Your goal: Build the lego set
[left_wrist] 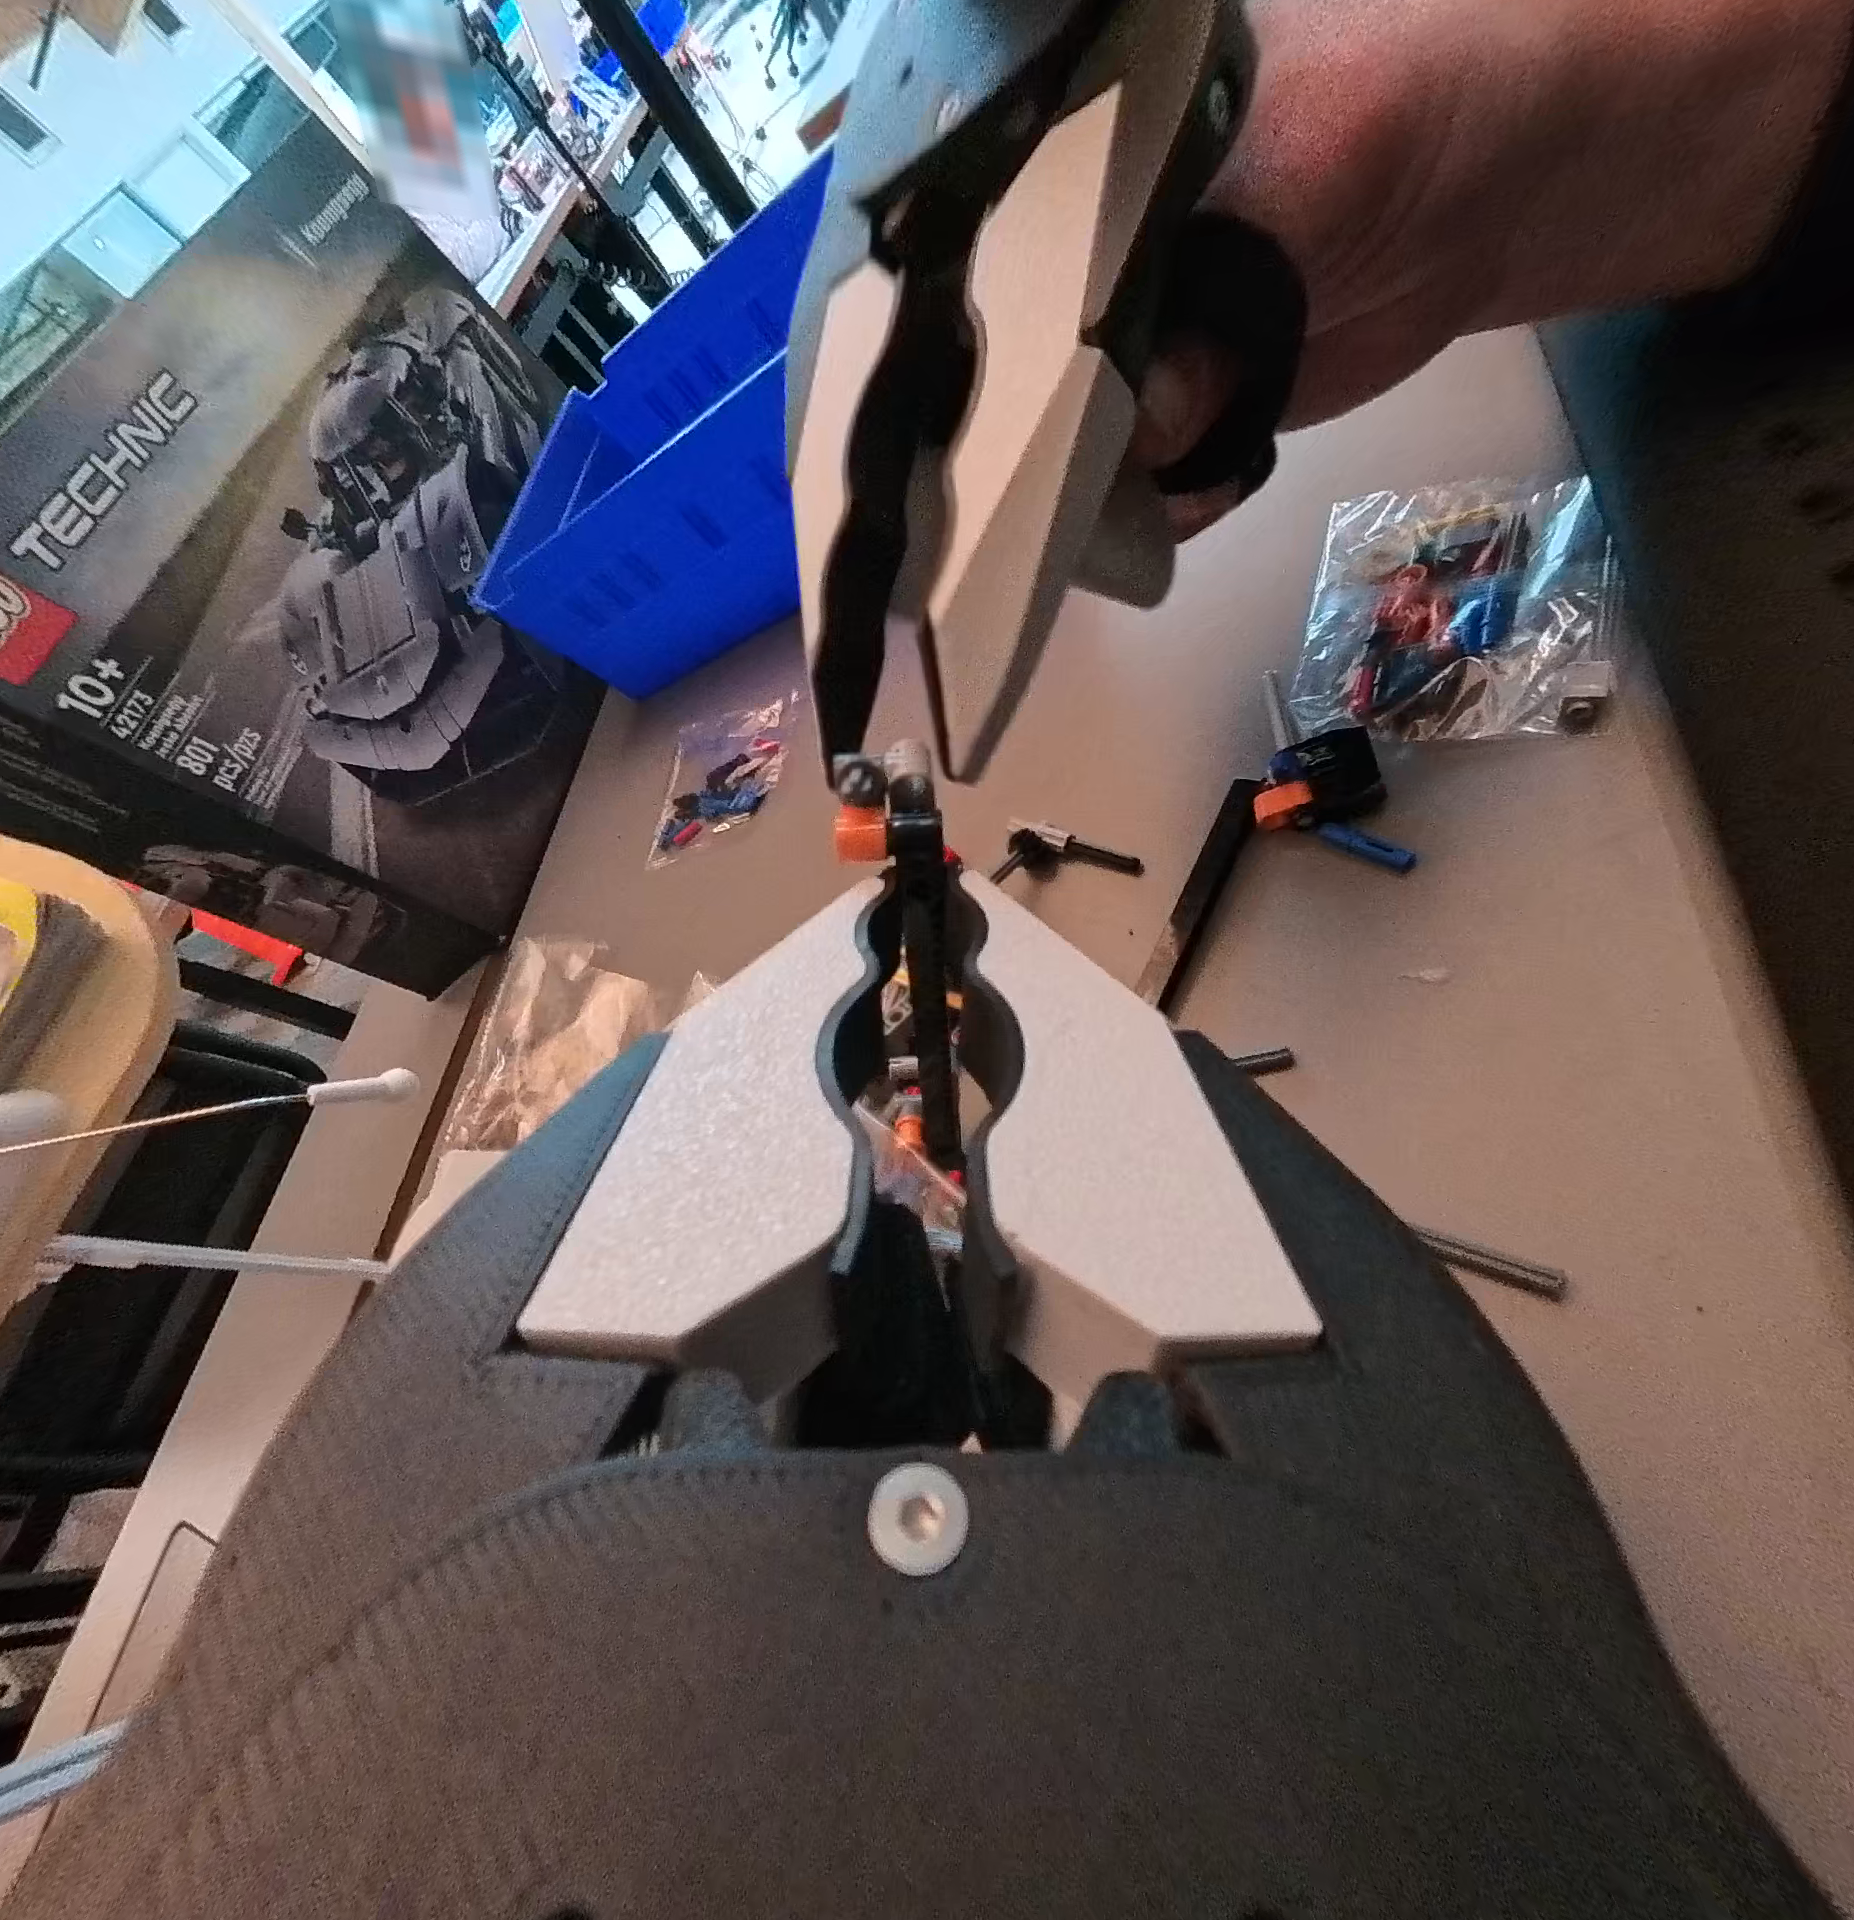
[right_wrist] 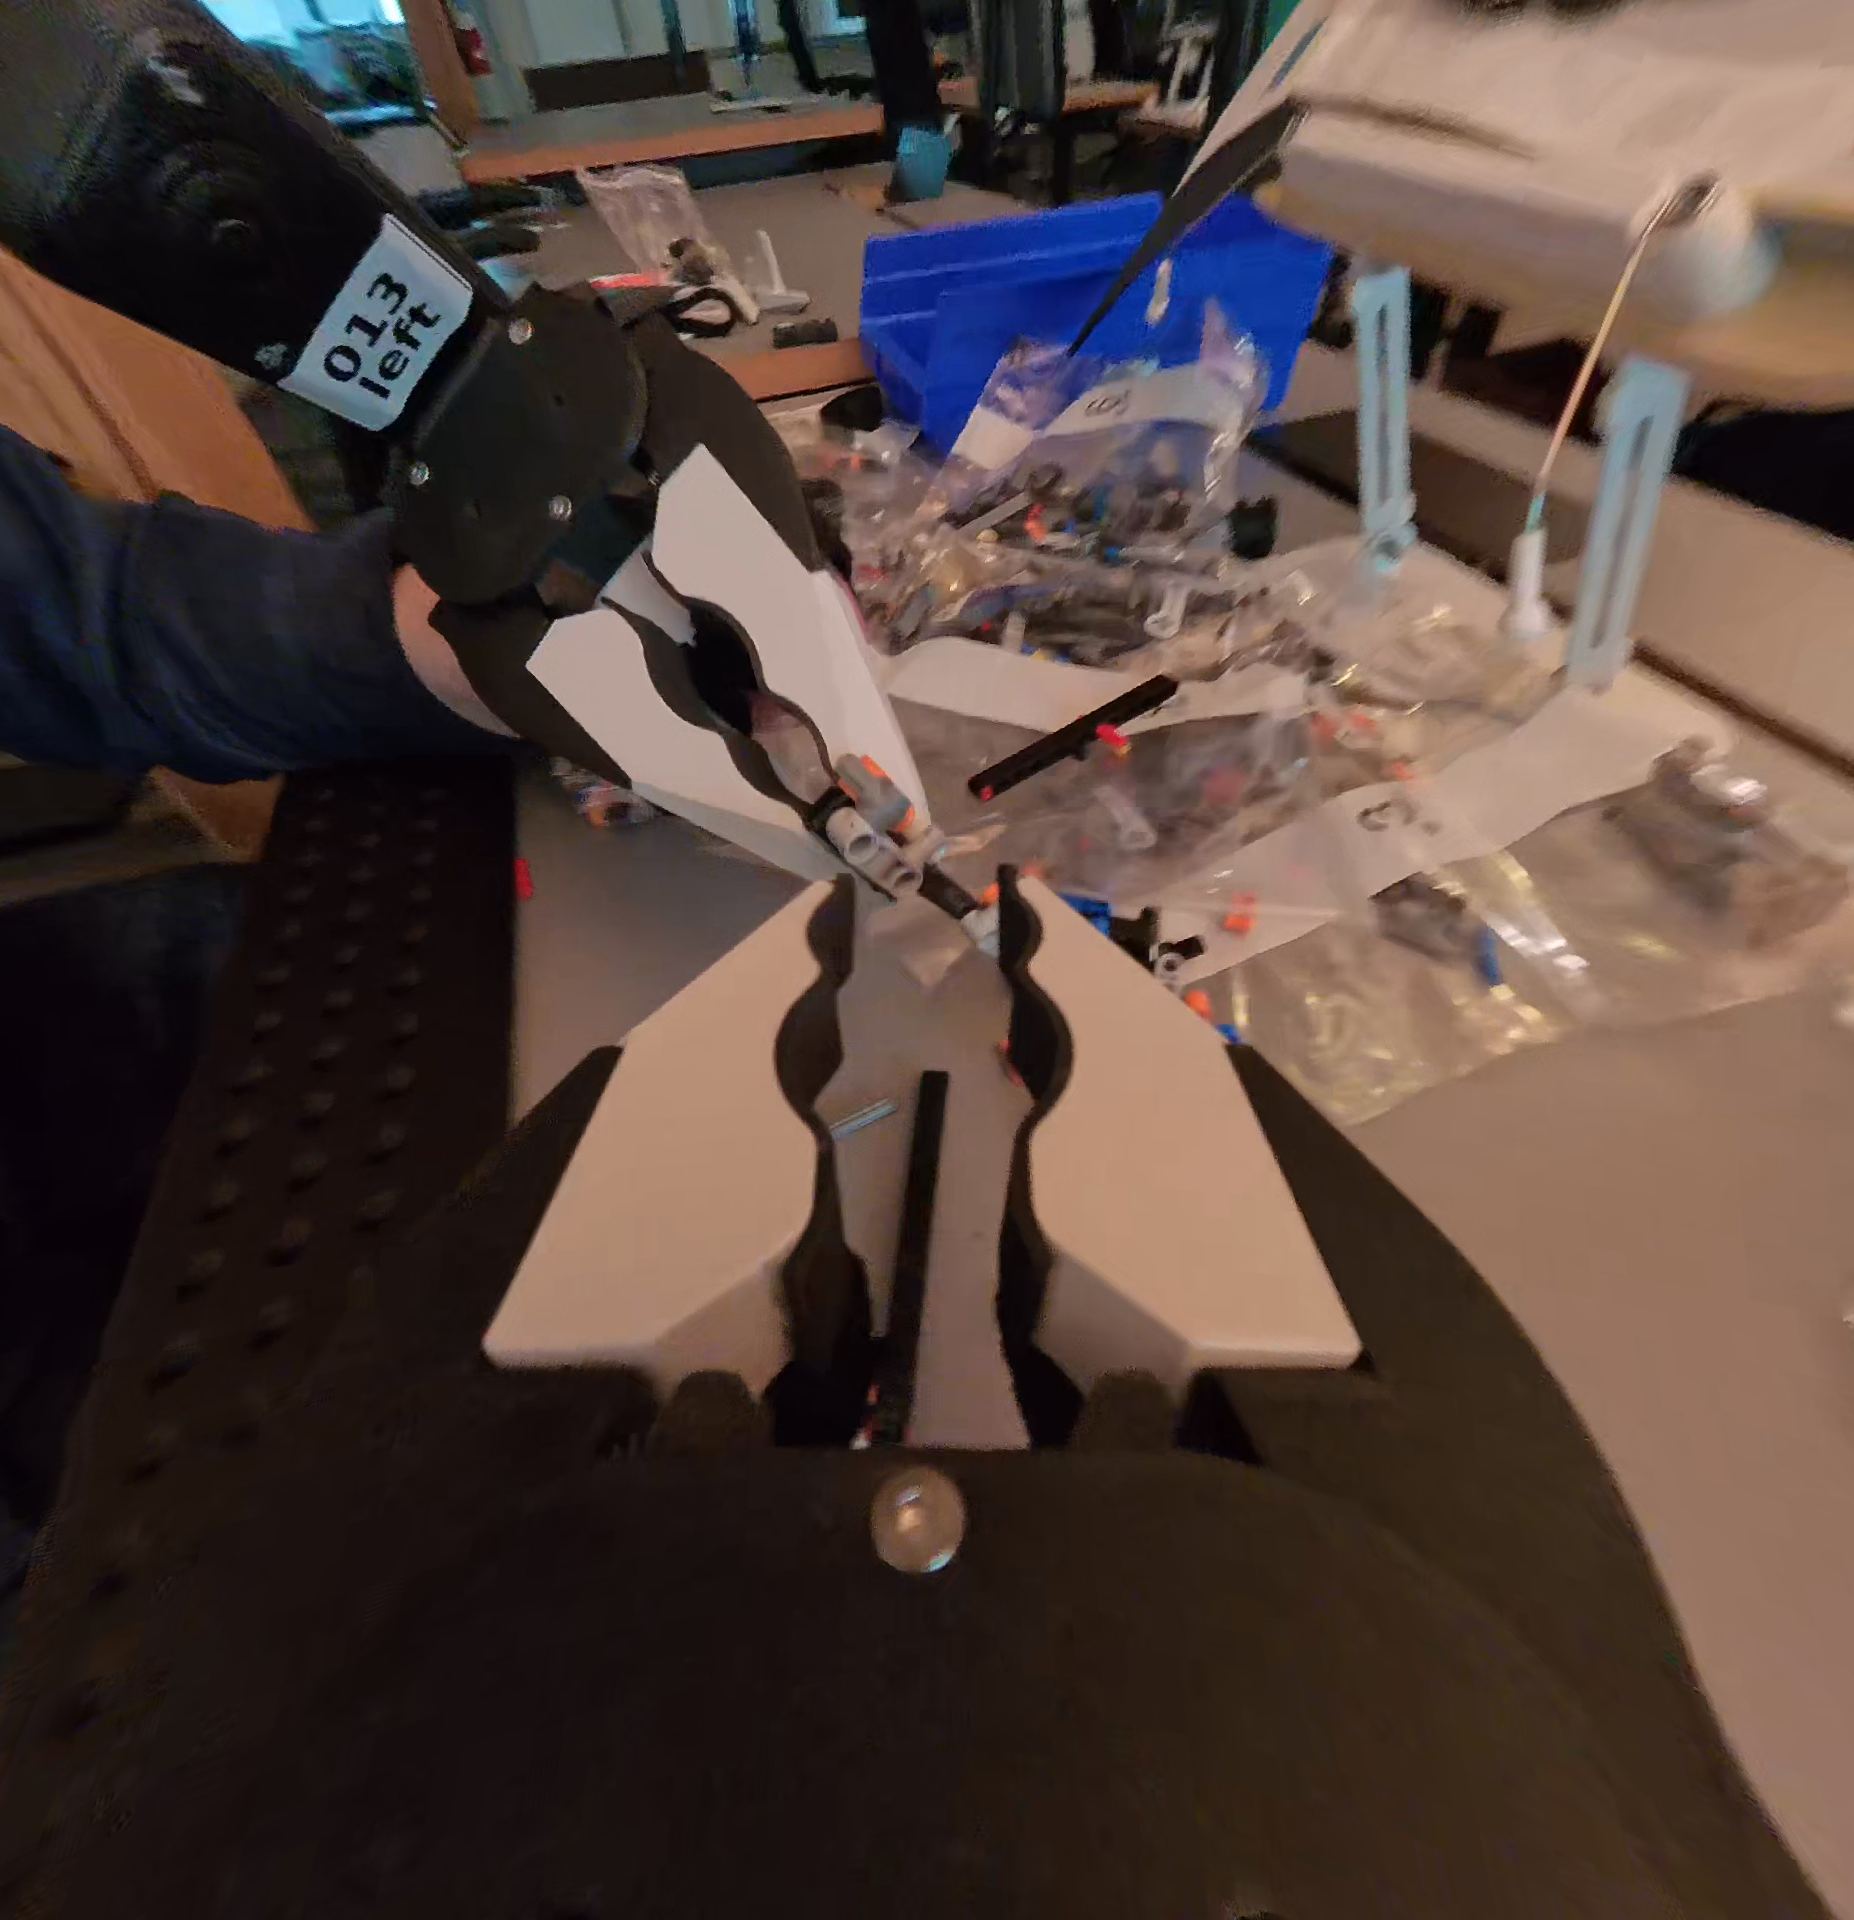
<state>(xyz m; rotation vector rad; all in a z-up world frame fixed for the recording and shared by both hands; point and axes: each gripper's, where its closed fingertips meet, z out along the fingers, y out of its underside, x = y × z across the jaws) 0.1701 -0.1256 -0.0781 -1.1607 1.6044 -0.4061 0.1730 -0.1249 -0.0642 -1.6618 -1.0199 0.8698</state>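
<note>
My left gripper [left_wrist: 918, 894] is shut on a small Lego assembly [left_wrist: 907, 831]: a black beam with orange and grey connectors at its far end. In the right wrist view the left gripper [right_wrist: 881, 847] comes in from the left and holds the assembly [right_wrist: 871, 821] just past my right fingertips. My right gripper [right_wrist: 928, 904] is open and empty, its jaws apart. In the left wrist view it [left_wrist: 892, 769] reaches down from above, with its tips on either side of the grey connector. A loose black beam [right_wrist: 918, 1195] lies on the table under the right gripper.
A Lego box [left_wrist: 227, 582] and a blue bin [left_wrist: 674, 499] stand at the far left. Bags of parts [right_wrist: 1058, 540] cover the table ahead, with a black beam with red pins [right_wrist: 1068, 732]. A small sub-assembly [left_wrist: 1318, 790] and a parts bag [left_wrist: 1453, 613] lie to the right. A black perforated mat [right_wrist: 331, 1039] lies to the left. My left and right fingertips are right by each other.
</note>
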